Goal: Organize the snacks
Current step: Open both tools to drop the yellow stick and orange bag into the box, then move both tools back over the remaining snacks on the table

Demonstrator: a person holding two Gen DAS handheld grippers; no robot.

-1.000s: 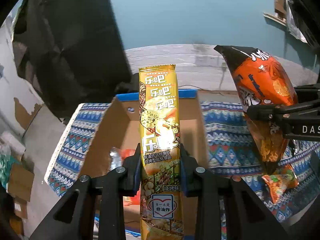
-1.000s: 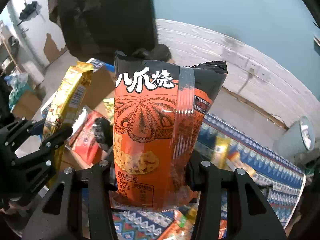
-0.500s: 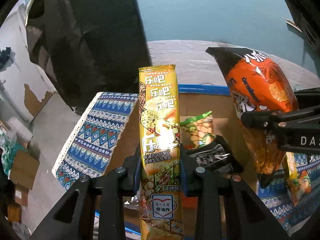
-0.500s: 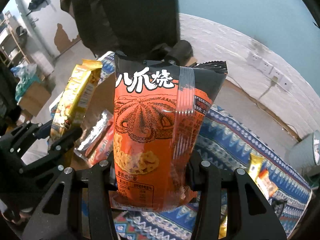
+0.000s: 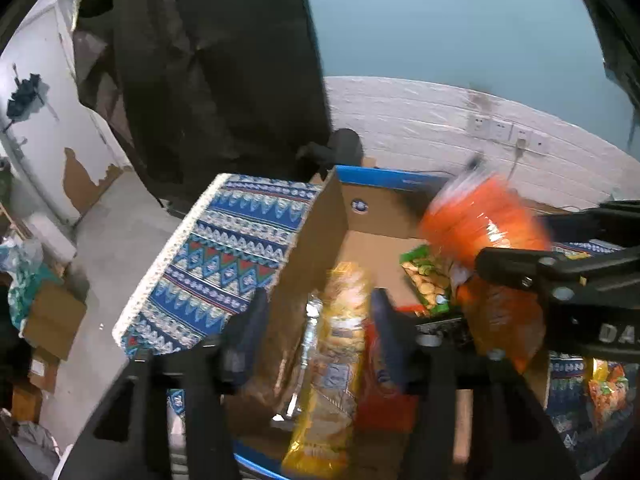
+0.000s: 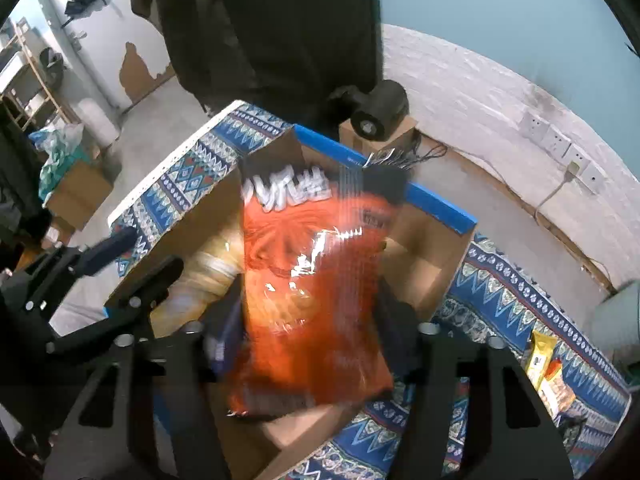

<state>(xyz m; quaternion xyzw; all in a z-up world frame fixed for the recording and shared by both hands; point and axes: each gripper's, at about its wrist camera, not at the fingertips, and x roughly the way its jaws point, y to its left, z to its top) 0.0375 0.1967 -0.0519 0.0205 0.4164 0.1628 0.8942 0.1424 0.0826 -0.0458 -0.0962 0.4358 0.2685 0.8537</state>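
Dropping between the spreading jaws of the left gripper [image 5: 316, 320], the yellow snack pack [image 5: 334, 364] is a long, narrow foil sleeve, glossy and crinkled; it hangs over the open cardboard box [image 5: 316, 248] with a gap at each pad, so nothing pinches it. Motion blur makes its print unreadable.

The orange snack bag [image 6: 316, 292] is a pillow-shaped plastic pouch with a black top band and a bright glare streak. It sits between the jaws of the right gripper [image 6: 316, 340], which are also opening; the pads stand clear of its sides, and it is over the box interior. White characters on the black band are smeared and cannot be read. In the left wrist view the same bag is a blur at the right side of the box.

The box is plain brown corrugated board with blue tape along its rim and a small round blue sticker on the inner wall. Inside lies a green packet of round biscuits [image 5: 424, 276], beside red and dark wrappers that the jaws partly cover.

The box stands on a bench covered with a woven cloth [image 5: 224, 256] in blue, white and red zigzag bands. Further packets [image 6: 548, 368] lie on the cloth at the right, too small to identify.
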